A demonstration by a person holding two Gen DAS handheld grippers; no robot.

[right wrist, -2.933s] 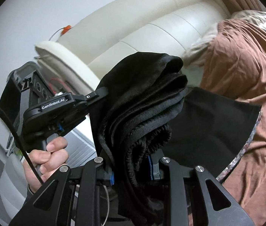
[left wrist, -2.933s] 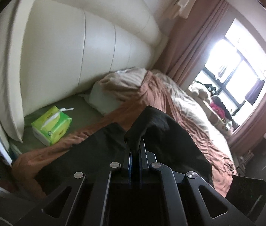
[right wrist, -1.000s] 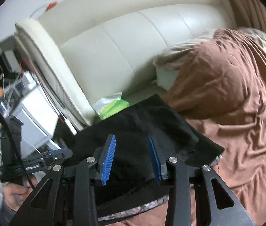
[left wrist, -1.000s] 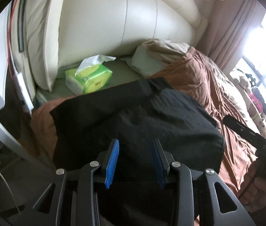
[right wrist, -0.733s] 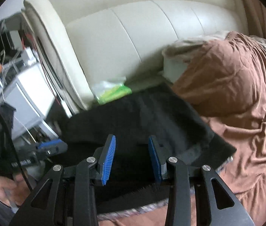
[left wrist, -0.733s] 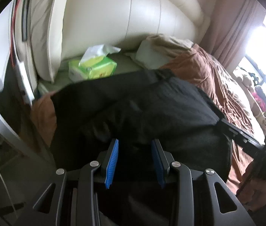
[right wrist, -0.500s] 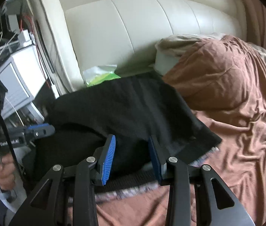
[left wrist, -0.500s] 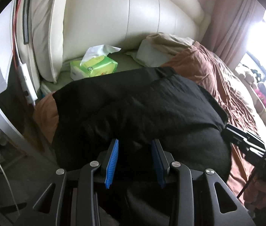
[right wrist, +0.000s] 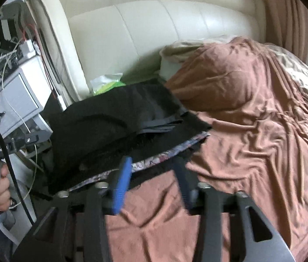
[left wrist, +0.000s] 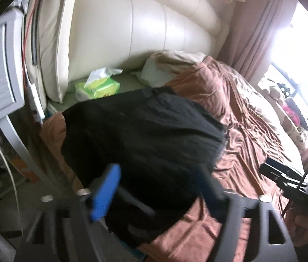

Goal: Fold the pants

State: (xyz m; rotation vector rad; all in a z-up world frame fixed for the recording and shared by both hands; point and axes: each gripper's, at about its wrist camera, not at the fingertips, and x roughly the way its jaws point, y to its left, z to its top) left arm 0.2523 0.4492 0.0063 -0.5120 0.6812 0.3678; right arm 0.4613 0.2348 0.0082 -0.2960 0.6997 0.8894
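The black pants (left wrist: 145, 144) lie folded in a thick stack at the corner of the bed, on the brown bedspread (left wrist: 250, 135). In the right wrist view the pants (right wrist: 114, 126) show stacked layers over a patterned edge. My left gripper (left wrist: 154, 187) is open, its blue pads spread wide just in front of the stack, holding nothing. My right gripper (right wrist: 151, 176) is open and empty, its fingers just short of the stack's near edge. Each gripper shows in the other's view, held by a hand.
A green tissue pack (left wrist: 98, 88) sits behind the pants near the cream padded headboard (left wrist: 154, 28). A pillow (left wrist: 162, 74) lies by the headboard. A white nightstand (right wrist: 20, 91) with cables stands left of the bed. Curtains and a bright window (left wrist: 302, 50) are at right.
Both grippers let go of the pants, which now lie folded on the bed. Both have pulled back from the stack, and their jaws have opened wider in the last half second.
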